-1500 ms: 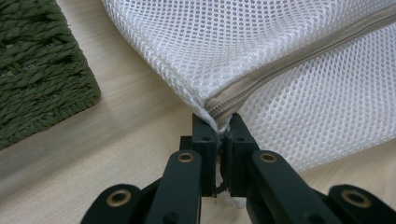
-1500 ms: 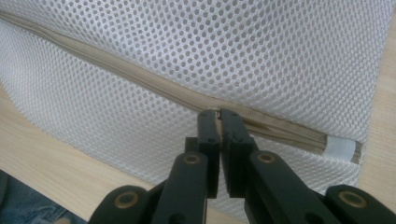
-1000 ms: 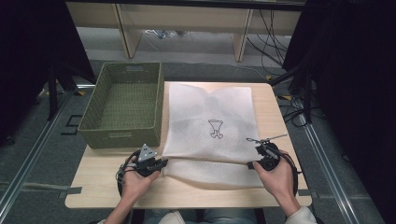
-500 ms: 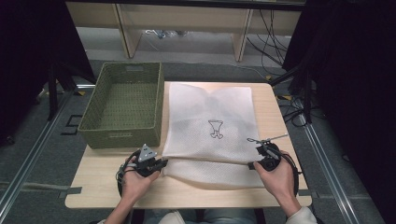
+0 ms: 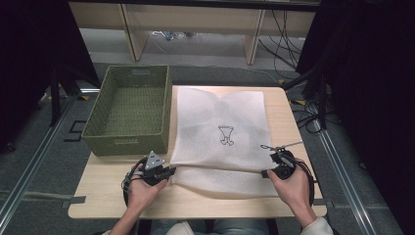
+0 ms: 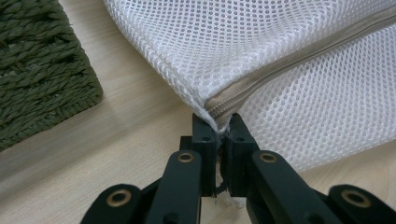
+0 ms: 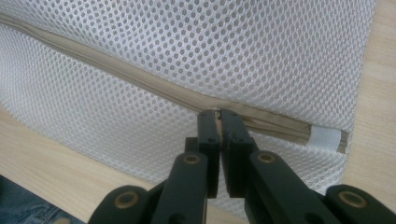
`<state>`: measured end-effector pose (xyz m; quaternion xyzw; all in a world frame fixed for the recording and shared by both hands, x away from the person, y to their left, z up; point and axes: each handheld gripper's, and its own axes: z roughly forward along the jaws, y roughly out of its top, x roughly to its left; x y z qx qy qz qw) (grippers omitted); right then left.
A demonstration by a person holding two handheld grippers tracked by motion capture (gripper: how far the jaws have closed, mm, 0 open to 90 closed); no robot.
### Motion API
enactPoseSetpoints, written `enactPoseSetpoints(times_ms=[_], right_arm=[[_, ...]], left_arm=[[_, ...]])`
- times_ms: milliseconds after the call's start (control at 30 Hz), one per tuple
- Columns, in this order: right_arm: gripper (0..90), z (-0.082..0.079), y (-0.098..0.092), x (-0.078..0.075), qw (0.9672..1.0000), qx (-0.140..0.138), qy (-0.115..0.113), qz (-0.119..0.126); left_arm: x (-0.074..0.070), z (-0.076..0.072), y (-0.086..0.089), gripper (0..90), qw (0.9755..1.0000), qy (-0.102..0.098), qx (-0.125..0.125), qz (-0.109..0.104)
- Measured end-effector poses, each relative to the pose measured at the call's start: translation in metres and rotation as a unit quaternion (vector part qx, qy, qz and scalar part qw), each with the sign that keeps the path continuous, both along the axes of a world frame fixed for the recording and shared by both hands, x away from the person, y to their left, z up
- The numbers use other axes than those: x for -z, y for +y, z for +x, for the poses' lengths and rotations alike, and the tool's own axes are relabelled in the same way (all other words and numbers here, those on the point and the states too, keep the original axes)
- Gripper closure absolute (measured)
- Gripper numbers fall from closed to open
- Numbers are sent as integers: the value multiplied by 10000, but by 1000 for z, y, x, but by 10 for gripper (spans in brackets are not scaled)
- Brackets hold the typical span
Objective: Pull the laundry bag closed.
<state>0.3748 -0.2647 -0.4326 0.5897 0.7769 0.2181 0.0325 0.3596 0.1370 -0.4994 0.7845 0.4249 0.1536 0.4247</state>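
White mesh laundry bag (image 5: 222,139) looks light and floppy (snaggy too); both grippers (image 5: 166,171) (image 5: 266,172) have jaws clamped on its beige zipper seam (image 7: 140,77), best hold.

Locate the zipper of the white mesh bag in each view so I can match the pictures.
High view: the zipper runs as a thin line across the mesh bag near its front, between the left gripper and the right gripper.
Left gripper view: it slants from the jaws at centre to the upper right.
Right gripper view: it slants from upper left to the jaws, ending lower right.
Shared landmark: the light wooden table.
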Motion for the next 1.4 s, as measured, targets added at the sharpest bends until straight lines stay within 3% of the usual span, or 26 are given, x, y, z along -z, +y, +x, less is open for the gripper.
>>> enactPoseSetpoints(times_ms=[633,767,833,933,1000,1033,1167,1333,1400], right_arm=[[884,0,-5,1,10000,-1,-7,35],[884,0,-8,0,9999,130,44,15],[883,1,-11,2,10000,43,-73,37],[883,-1,-14,2,9999,67,-75,15],[884,-1,-14,1,10000,53,42,34],[883,-1,-14,0,9999,95,71,-45],[884,-3,-12,2,9996,259,27,86],[883,-2,-14,1,9992,359,142,135],[884,0,-17,3,9998,205,39,79]], left_arm=[[0,0,0,845,10000,-3,-12,1],[0,1,0,845,10000,1,-17,-4],[0,1,0,845,10000,1,-23,-14],[0,0,0,845,10000,7,-18,-5],[0,0,0,845,10000,0,-14,-6],[0,0,0,845,10000,0,-30,-25],[0,0,0,845,10000,7,-22,-11],[0,1,0,845,10000,3,-23,-15],[0,1,0,845,10000,12,-20,-11]])
